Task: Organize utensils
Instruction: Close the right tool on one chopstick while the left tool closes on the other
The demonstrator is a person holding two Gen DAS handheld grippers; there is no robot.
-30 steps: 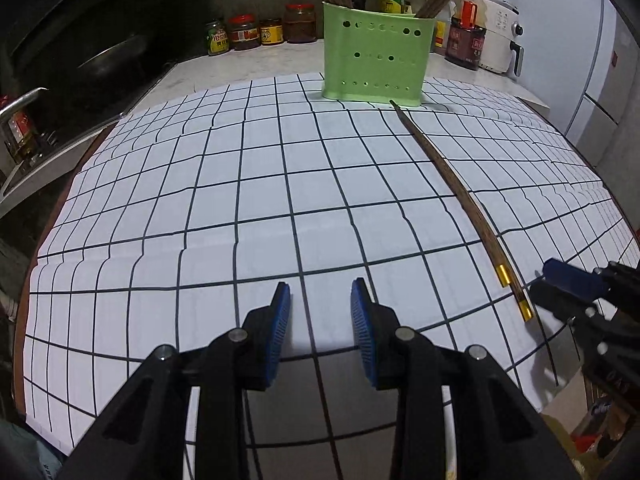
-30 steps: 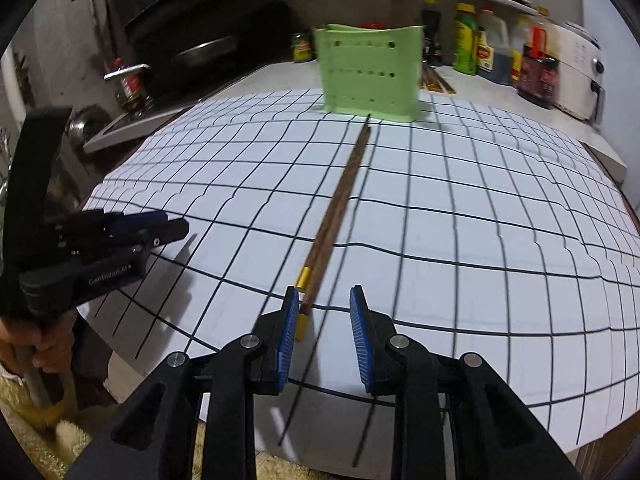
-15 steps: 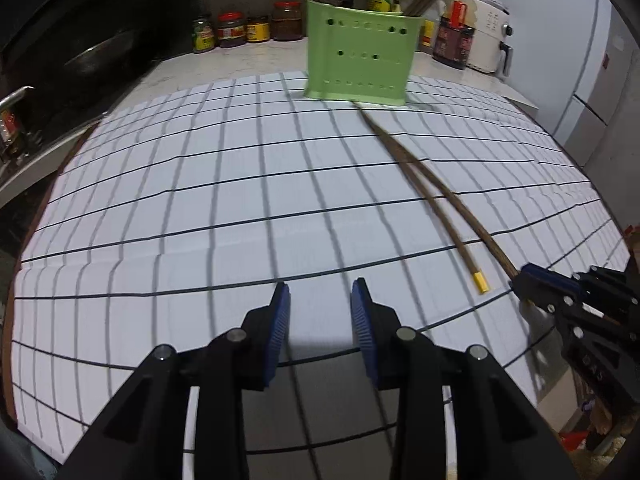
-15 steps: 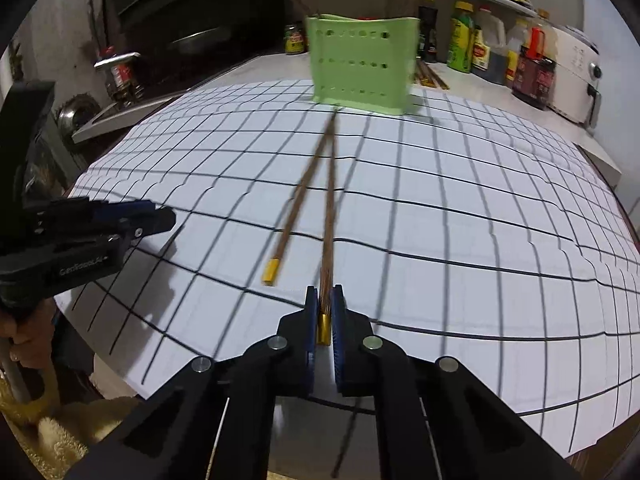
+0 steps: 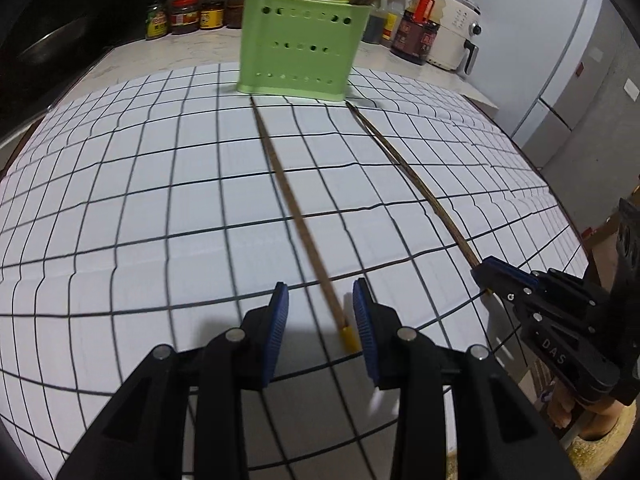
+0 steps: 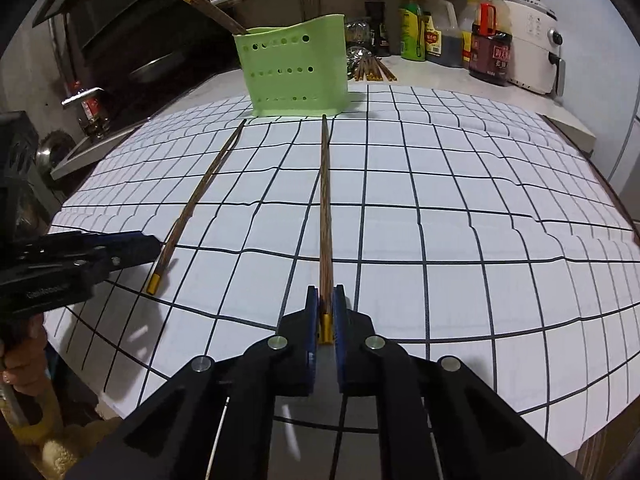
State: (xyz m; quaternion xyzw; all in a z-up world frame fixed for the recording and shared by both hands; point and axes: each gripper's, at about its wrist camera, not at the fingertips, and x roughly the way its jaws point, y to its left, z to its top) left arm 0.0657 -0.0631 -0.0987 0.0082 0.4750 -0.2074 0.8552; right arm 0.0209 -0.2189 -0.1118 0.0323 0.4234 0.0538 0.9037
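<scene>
- One chopstick (image 6: pixel 325 216) lies on the gridded sheet (image 6: pixel 480 200), its thin tip near the foot of the green holder (image 6: pixel 294 66); my right claw (image 6: pixel 326 320) is clamped on its yellow-capped end.
- The other chopstick (image 5: pixel 298 216) also points at the holder; its yellow end sits between the parted pads of my left claw (image 5: pixel 320 320), close to the right pad.
- More chopsticks stand in the holder at the back of the worktop (image 5: pixel 160 56).
- Bottles (image 6: pixel 416 32) stand behind the holder.
</scene>
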